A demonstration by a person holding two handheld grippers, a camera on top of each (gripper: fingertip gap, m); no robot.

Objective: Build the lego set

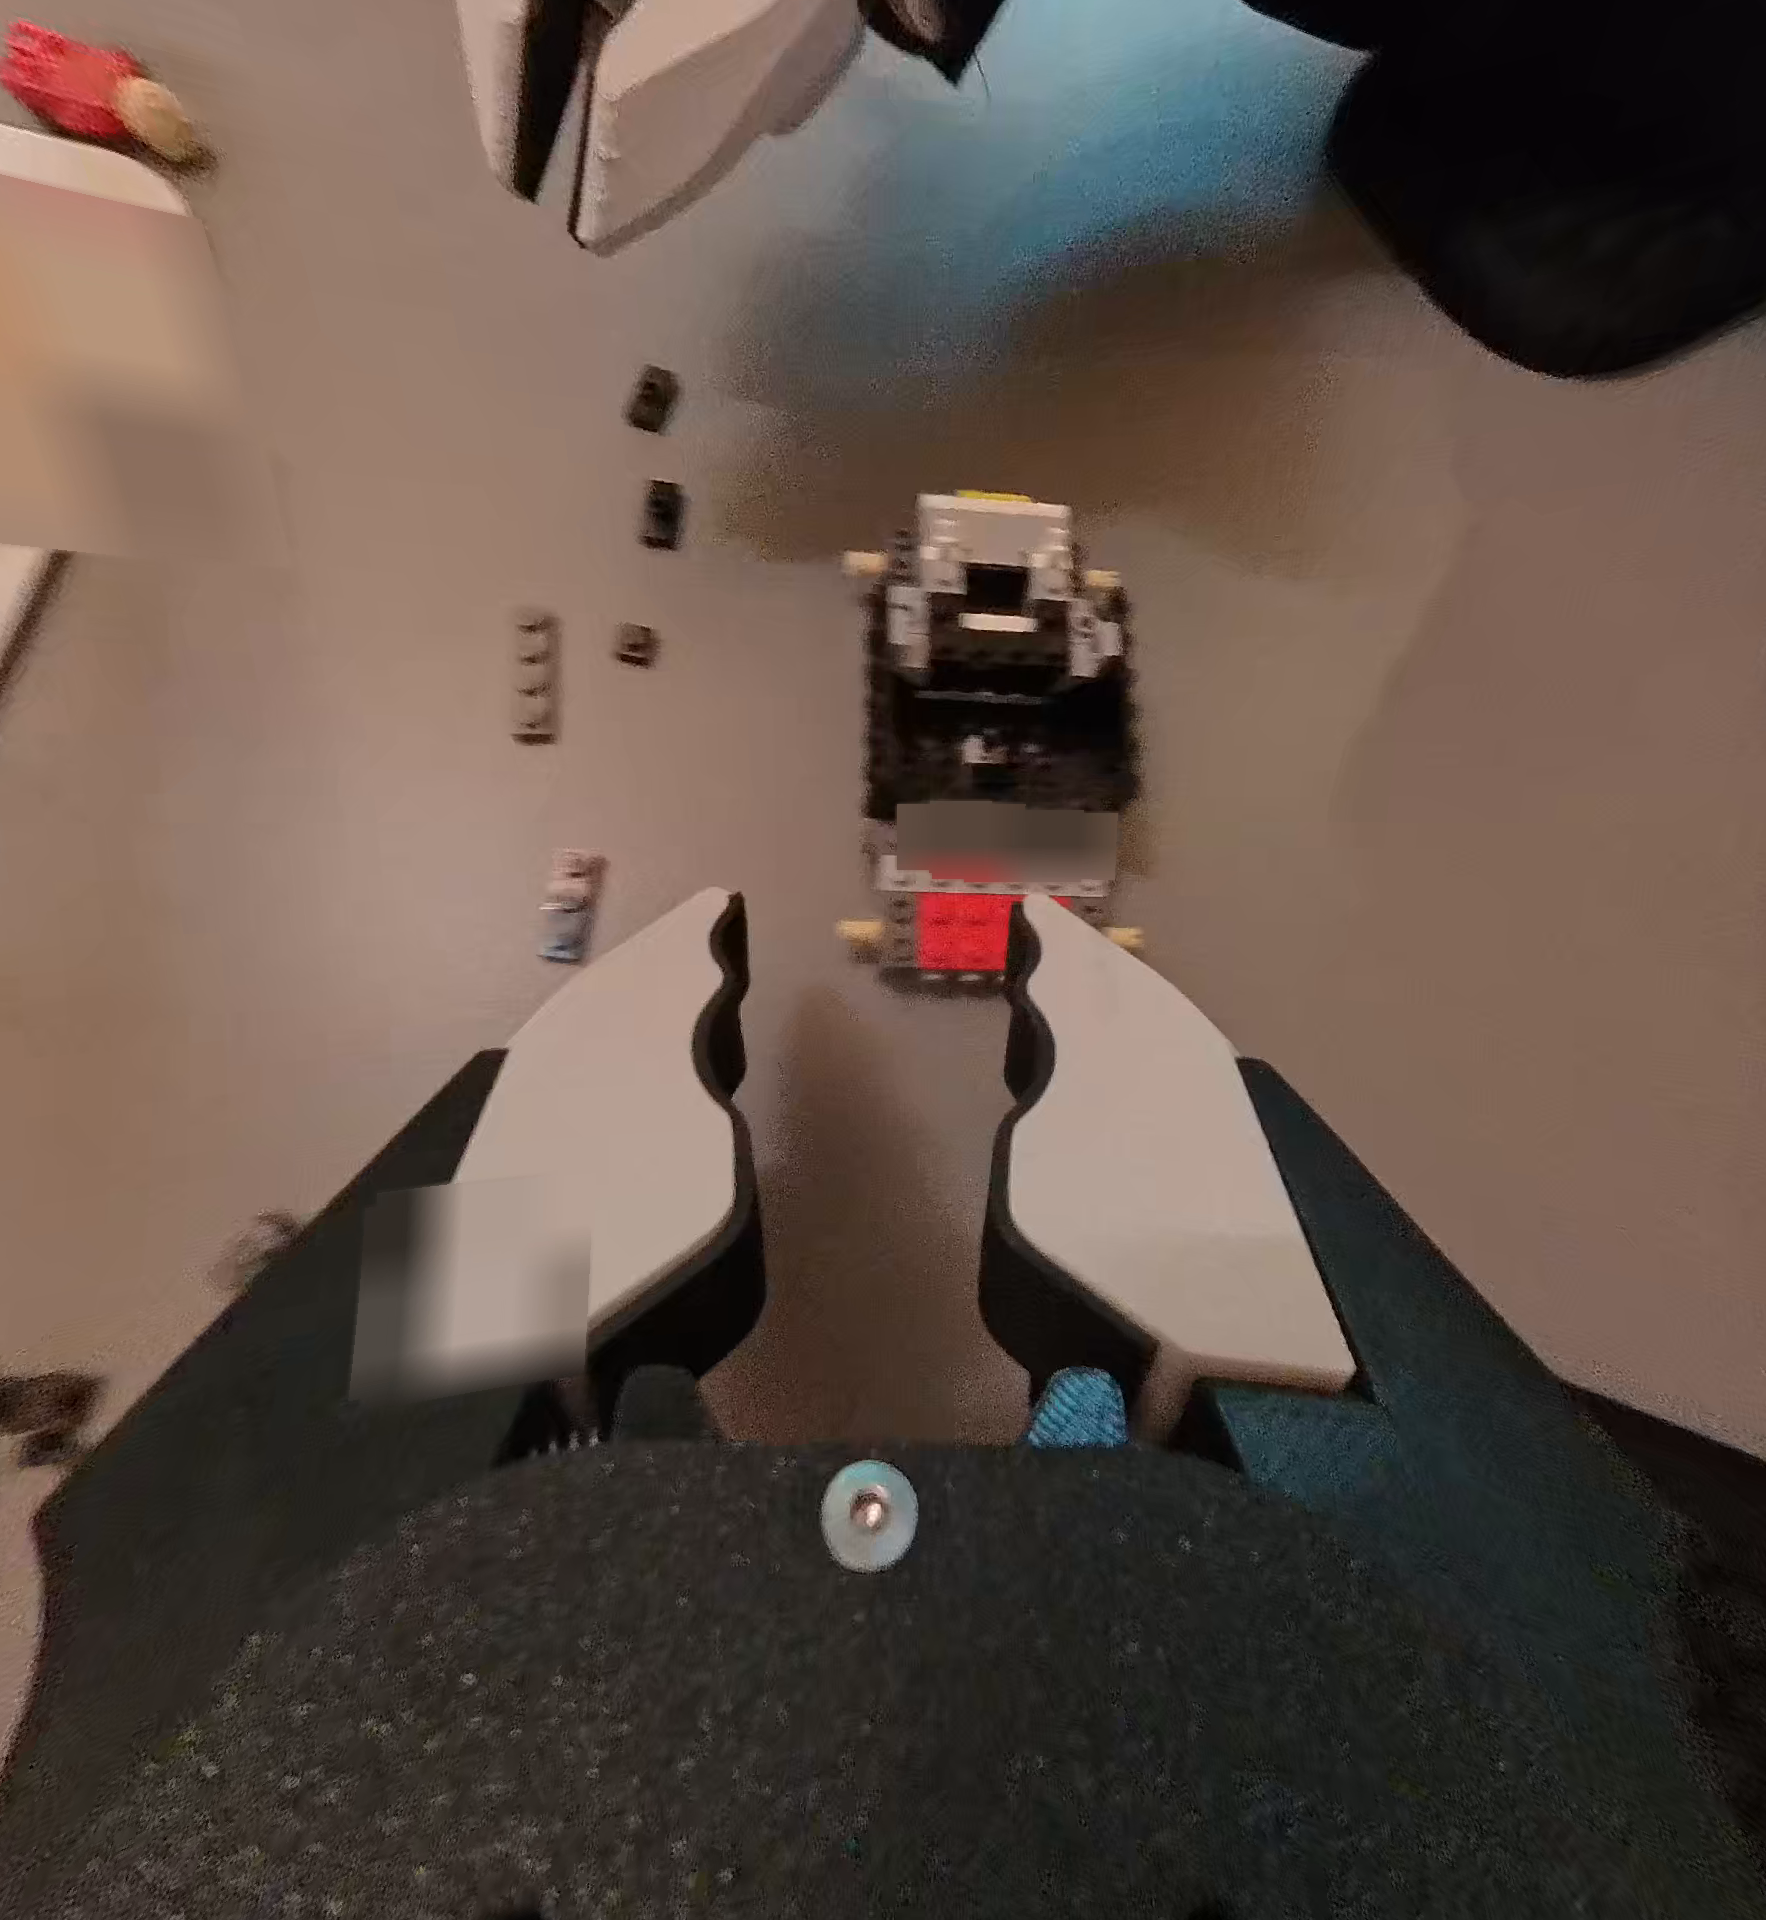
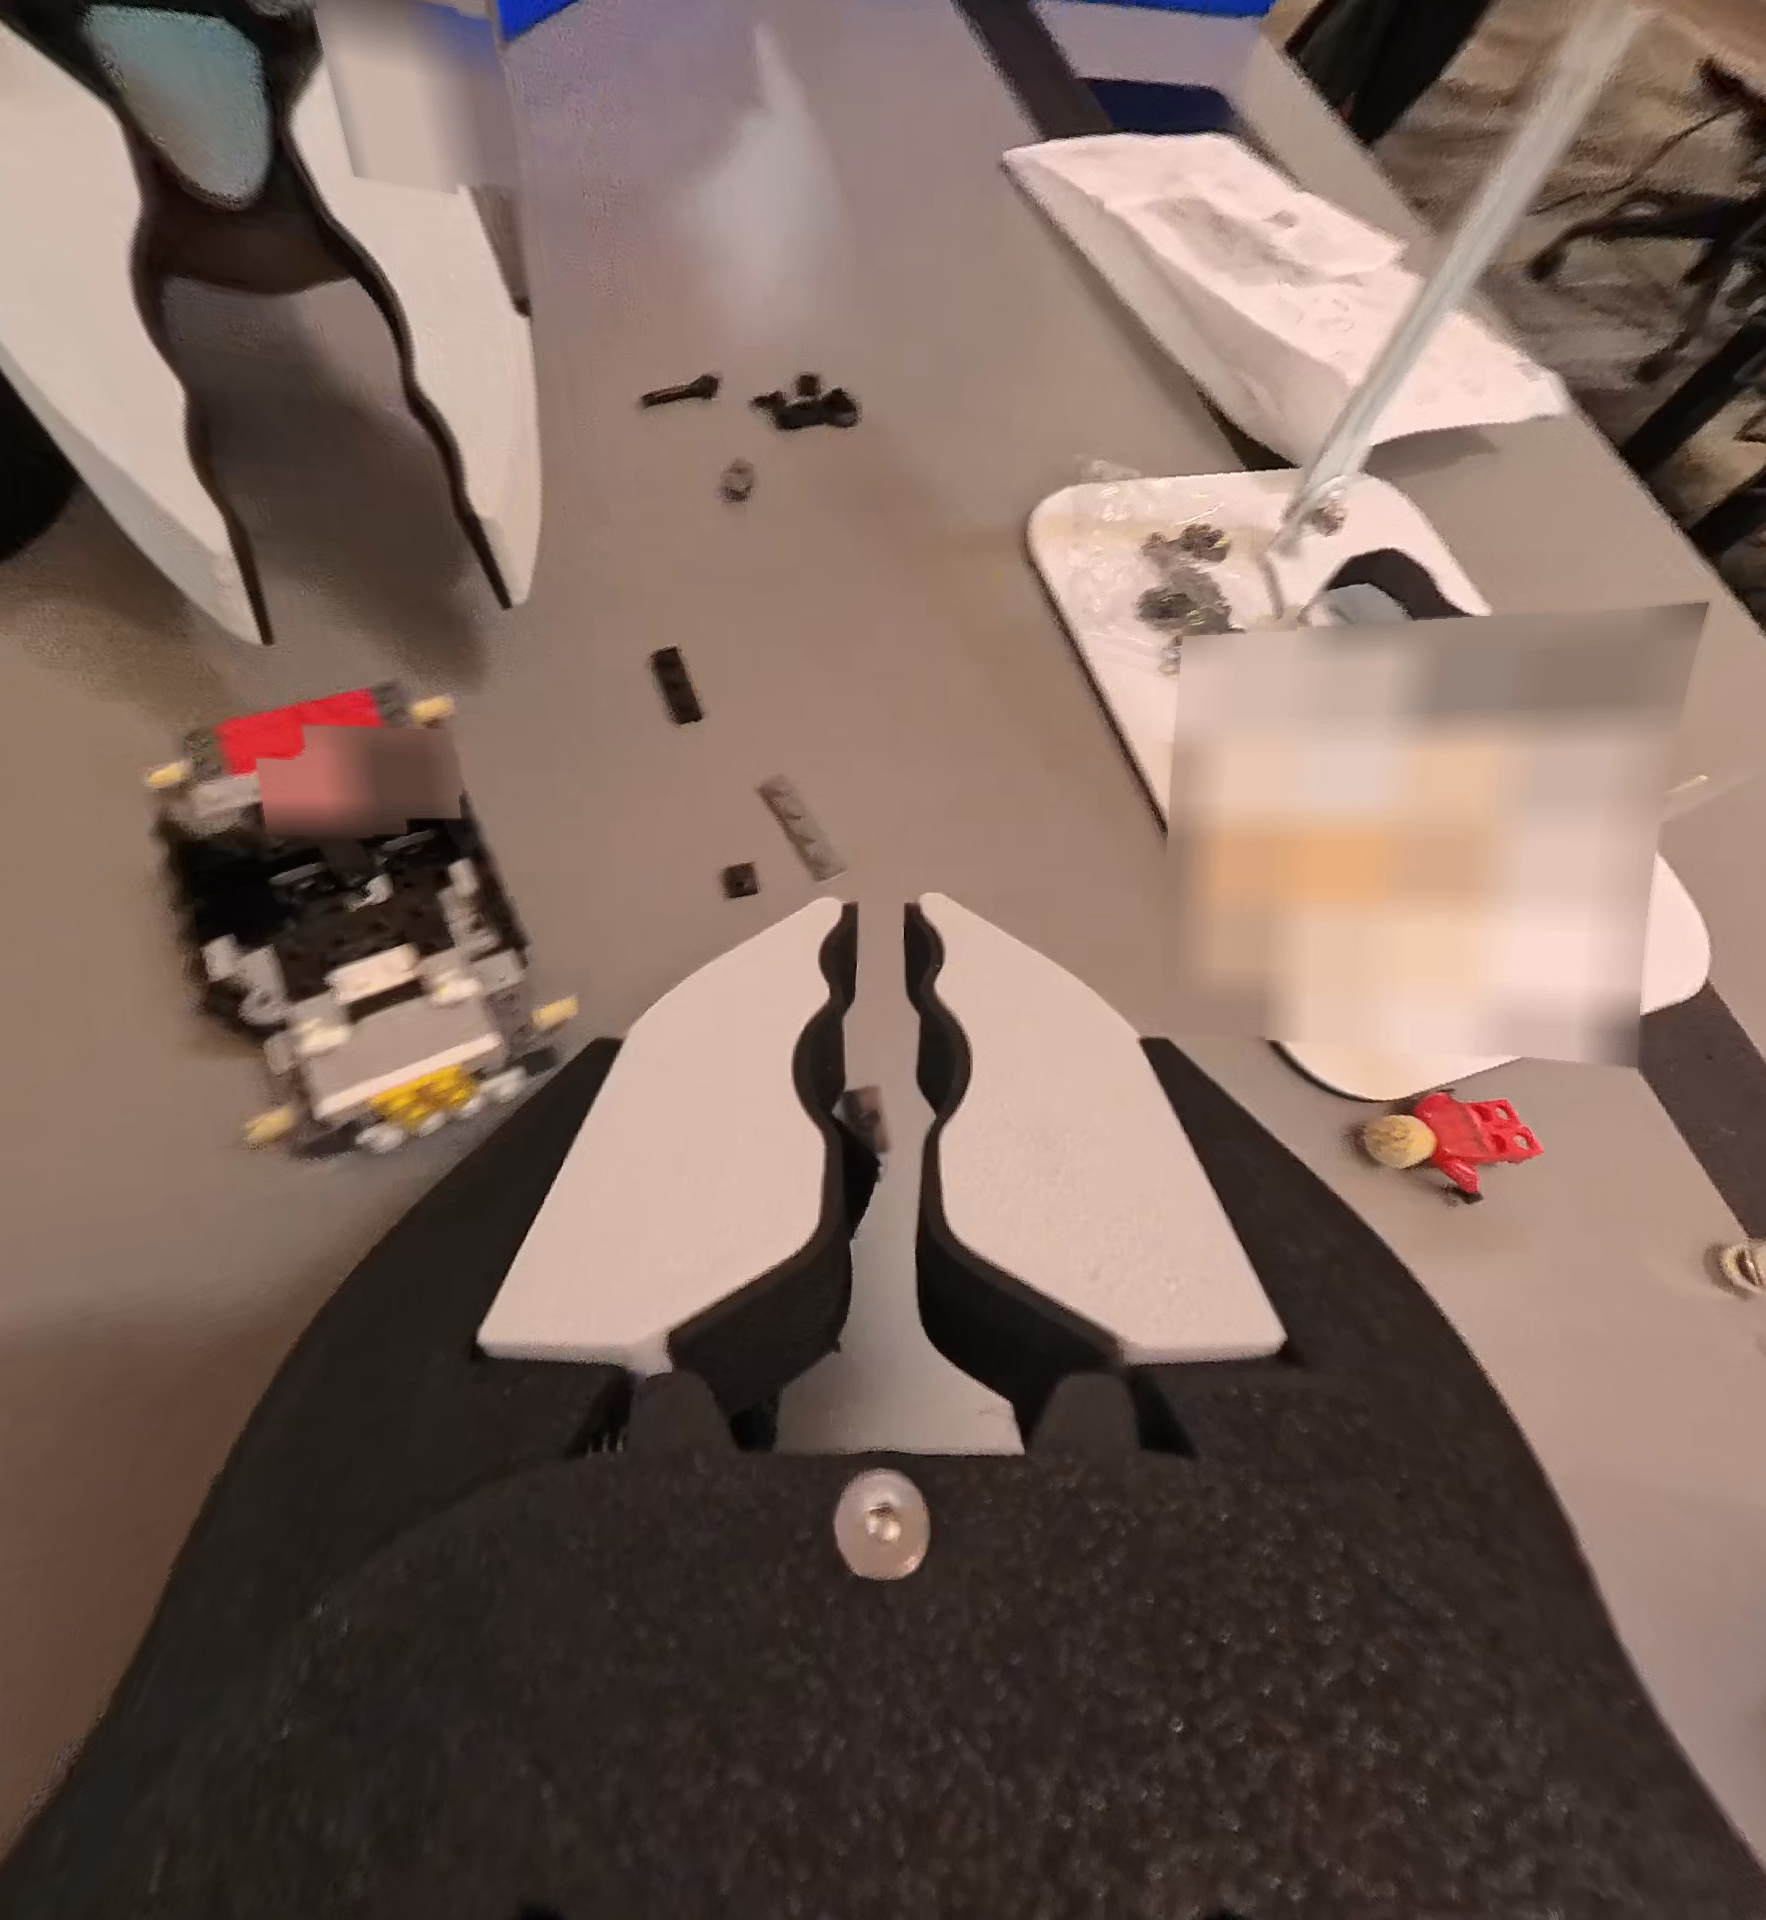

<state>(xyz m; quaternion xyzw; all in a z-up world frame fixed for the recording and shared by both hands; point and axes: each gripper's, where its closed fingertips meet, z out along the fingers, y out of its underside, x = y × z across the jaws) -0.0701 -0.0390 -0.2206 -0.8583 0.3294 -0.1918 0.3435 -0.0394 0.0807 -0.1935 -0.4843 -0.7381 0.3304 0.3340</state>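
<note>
Nearest, at the centre of the right wrist view, the right gripper [image 2: 880, 914] has its jaws drawn almost together, only a thin slit between the tips; a small dark piece [image 2: 866, 1117] shows in the gap farther back, but I cannot tell whether it is pinched or lying on the table [image 2: 962, 675] below. At the centre of the left wrist view, the left gripper [image 1: 879, 914] is spread wide and empty, its tips just short of the red end of the lego model [image 1: 998, 717], which sits on the table in the middle of that frame.

Judging by this, the step in hand is fetching or carrying a small part to the model, so the next move calls for steadying the model and lining the part up.

Loose dark bricks [image 2: 676, 684] lie in a line up the middle beyond the right gripper, well apart from one another. Farther off at right, a white tray [image 2: 1076, 540] of parts and a paper booklet [image 2: 1263, 270] crowd the table edge; the left side is roomier.
</note>
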